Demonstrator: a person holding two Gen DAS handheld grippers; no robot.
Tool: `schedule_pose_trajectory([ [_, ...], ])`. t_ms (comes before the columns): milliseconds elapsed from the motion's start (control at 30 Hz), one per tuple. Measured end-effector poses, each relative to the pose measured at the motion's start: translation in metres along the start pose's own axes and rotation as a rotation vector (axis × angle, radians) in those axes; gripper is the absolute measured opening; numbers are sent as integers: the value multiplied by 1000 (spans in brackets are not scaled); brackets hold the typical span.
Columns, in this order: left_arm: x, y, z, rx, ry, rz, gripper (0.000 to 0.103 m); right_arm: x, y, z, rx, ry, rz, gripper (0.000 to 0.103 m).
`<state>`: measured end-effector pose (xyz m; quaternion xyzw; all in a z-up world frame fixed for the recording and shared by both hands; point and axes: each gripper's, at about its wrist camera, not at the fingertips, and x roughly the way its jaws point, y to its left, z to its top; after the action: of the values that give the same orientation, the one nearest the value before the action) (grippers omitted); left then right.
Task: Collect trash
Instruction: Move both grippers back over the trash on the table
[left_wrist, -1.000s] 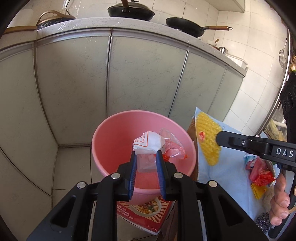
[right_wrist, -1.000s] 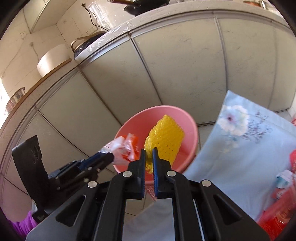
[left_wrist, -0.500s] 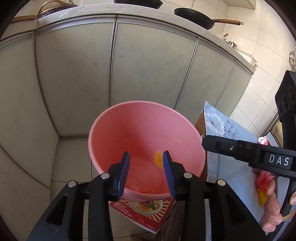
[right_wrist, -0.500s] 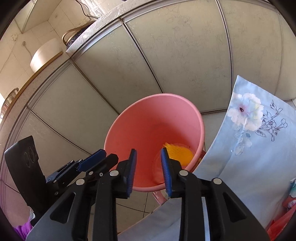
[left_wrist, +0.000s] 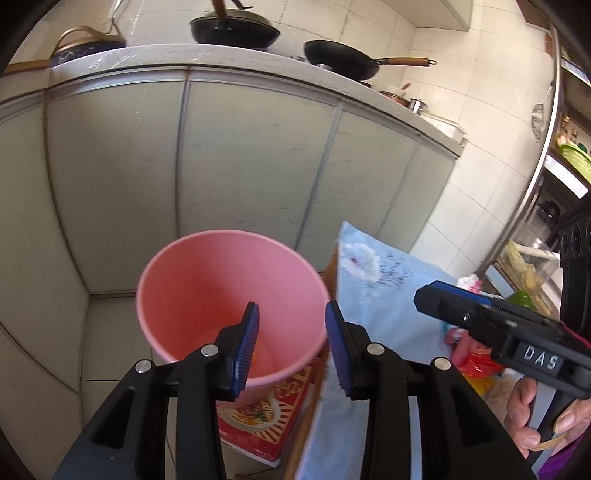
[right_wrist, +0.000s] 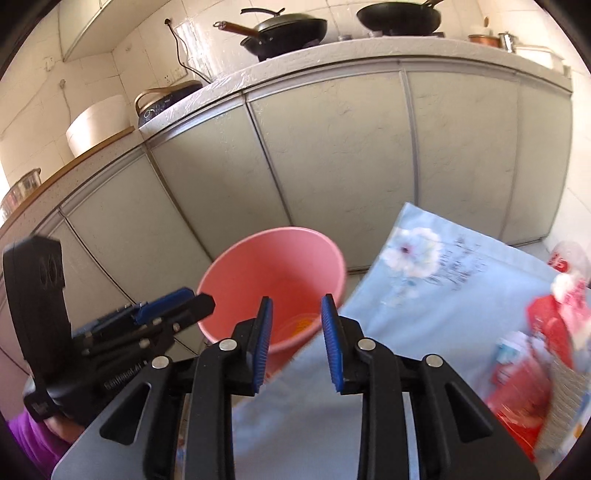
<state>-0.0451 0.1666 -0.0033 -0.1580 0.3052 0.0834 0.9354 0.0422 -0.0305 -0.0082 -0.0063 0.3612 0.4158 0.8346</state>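
A pink bucket (left_wrist: 207, 291) (right_wrist: 280, 273) stands on the floor against the grey cabinets. A yellow mesh piece (right_wrist: 303, 323) lies at its bottom, partly hidden by my fingers. My left gripper (left_wrist: 291, 328) hovers above the bucket's near rim, open, with nothing between its blue pads (left_wrist: 246, 350). My right gripper (right_wrist: 295, 332) (left_wrist: 448, 299) hangs over the bucket's near right side and the table edge, also open and holding nothing. The left gripper (right_wrist: 170, 308) shows at the left of the right wrist view. Red wrappers (right_wrist: 546, 350) (left_wrist: 476, 360) lie on the table.
A table with a blue floral cloth (left_wrist: 376, 280) (right_wrist: 443, 280) stands right of the bucket. A red noodle packet (left_wrist: 269, 413) lies on the floor under the bucket's near side. Pans (left_wrist: 343, 59) sit on the counter (right_wrist: 332, 55) above the cabinets. A hand (left_wrist: 532, 417) grips the right tool.
Both grippers went from shut to open. The white and red wrapper left the left jaws and the yellow mesh left the right jaws, dropping into the bucket. Both grippers drew back from the bucket.
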Motion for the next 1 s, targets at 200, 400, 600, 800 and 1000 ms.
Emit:
schedule_pose_trajectory([
  [200, -2, -41, -3, 55, 17, -85, 36, -47, -19, -13, 26, -39, -79, 28],
  [400, 2, -84, -14, 115, 51, -160, 35, -94, -50, -25, 90, -82, -190, 28],
  [600, 9, -122, -26, 184, 88, -207, 35, -120, -91, -50, 178, -64, -274, 28],
  [800, 25, -149, -33, 217, 138, -281, 36, -142, -128, -76, 259, -52, -340, 28],
  [1000, 48, -178, -38, 292, 193, -320, 36, -156, -156, -91, 318, -61, -377, 40],
])
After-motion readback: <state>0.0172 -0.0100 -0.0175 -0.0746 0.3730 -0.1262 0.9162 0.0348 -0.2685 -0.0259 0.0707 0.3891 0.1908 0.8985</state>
